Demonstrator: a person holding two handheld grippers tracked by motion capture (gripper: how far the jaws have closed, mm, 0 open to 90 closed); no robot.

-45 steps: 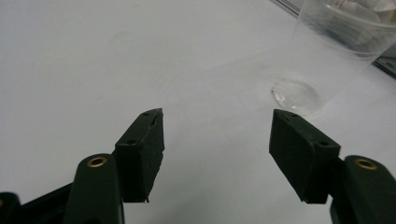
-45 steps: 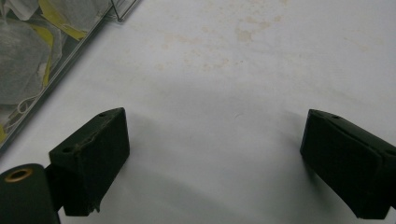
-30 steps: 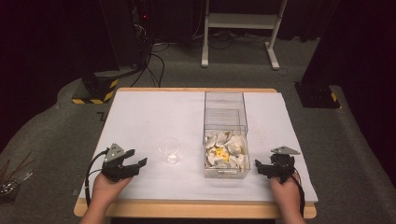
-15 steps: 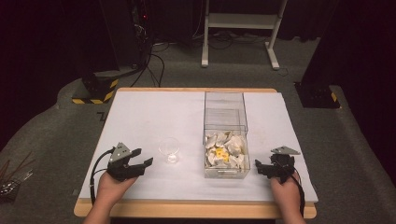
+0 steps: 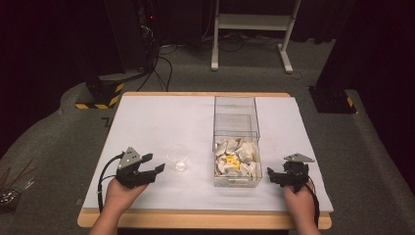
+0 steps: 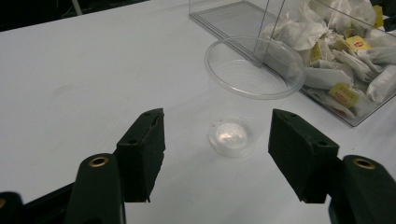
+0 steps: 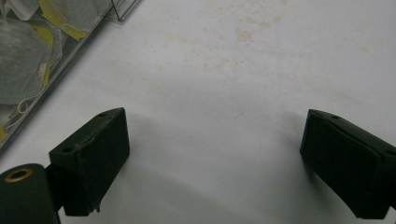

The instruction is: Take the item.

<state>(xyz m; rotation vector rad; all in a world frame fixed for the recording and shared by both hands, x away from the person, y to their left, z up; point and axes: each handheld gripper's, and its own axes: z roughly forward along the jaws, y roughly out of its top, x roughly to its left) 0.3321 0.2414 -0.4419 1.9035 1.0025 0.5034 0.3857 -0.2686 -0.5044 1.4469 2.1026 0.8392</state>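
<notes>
A clear plastic cup (image 5: 177, 157) stands upright on the white table (image 5: 161, 122), left of a clear box (image 5: 237, 142) whose near compartment holds several white tea bags with yellow tags (image 5: 236, 159). My left gripper (image 5: 152, 165) is open just left of the cup, jaws pointing at it. In the left gripper view the cup (image 6: 247, 88) stands ahead, between the open jaws of the left gripper (image 6: 217, 154), with the tea bags (image 6: 341, 56) behind it. My right gripper (image 5: 274, 175) is open right of the box, low over the table; the right gripper (image 7: 212, 158) holds nothing.
The far compartment of the box (image 5: 235, 110) is bare. The box's corner and tea bags (image 7: 32, 51) lie at the upper left of the right gripper view. Beyond the table stand a white frame (image 5: 254, 29), cables and dark floor.
My left gripper has moved right and forward, closer to the cup. The right gripper has stayed where it was.
</notes>
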